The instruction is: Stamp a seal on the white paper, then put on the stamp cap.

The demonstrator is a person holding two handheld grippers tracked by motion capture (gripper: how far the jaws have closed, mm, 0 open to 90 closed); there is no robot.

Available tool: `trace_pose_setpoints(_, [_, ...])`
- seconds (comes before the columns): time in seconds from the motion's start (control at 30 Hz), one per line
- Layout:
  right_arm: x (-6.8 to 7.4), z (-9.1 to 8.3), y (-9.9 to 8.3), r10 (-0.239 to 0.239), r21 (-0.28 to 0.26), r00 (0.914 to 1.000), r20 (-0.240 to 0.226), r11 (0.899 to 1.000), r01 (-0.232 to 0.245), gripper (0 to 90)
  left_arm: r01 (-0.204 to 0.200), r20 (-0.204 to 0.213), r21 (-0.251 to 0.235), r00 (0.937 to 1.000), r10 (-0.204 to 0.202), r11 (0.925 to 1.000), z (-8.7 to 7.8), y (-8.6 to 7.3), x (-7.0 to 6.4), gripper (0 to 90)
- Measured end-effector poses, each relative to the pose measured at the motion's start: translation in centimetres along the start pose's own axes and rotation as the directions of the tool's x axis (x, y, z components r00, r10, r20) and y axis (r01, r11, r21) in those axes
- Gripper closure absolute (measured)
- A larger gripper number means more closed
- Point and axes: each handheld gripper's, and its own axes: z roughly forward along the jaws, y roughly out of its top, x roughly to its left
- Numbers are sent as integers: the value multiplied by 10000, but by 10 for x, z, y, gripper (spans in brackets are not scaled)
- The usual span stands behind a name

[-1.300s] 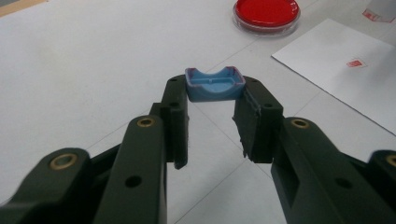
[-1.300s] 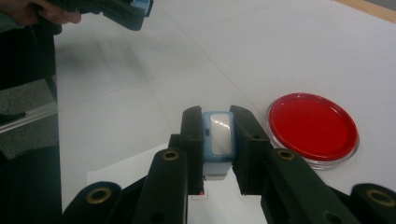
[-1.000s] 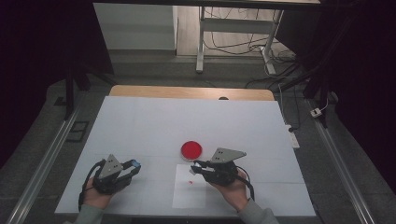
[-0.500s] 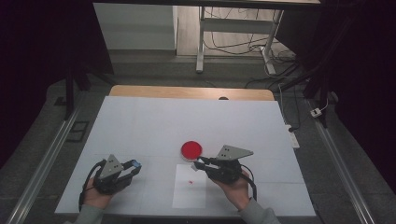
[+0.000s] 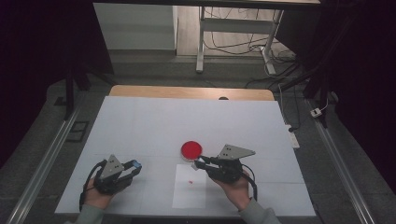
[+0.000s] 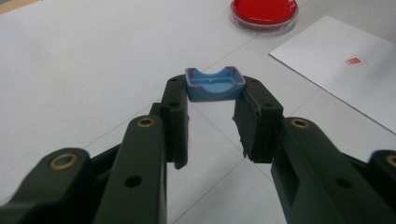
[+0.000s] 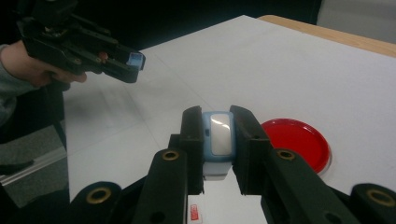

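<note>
A: Grippers first. What is your left gripper (image 6: 212,100) holding?

B: You have the blue cap (image 6: 215,84) pinched between its jaw tips, hollow side up, above the white table (image 5: 154,121).

A: And your right gripper (image 7: 215,140)?

B: Its jaws are clamped on the blue stamp (image 7: 218,140), just beside the red ink pad (image 5: 192,150), over the top edge of the paper sheet (image 5: 189,193), which bears a small red mark (image 5: 190,181).

Dish (image 5: 191,150) just behind paper (image 5: 189,185)
</note>
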Motion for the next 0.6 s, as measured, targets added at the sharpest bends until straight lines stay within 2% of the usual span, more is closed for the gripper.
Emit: trace_pose_setpoints(0.6, [1, -1, 1, 53, -92, 10000, 11, 9999, -53, 753, -121, 19, -8, 9999, 121, 9999, 2, 2, -2, 659])
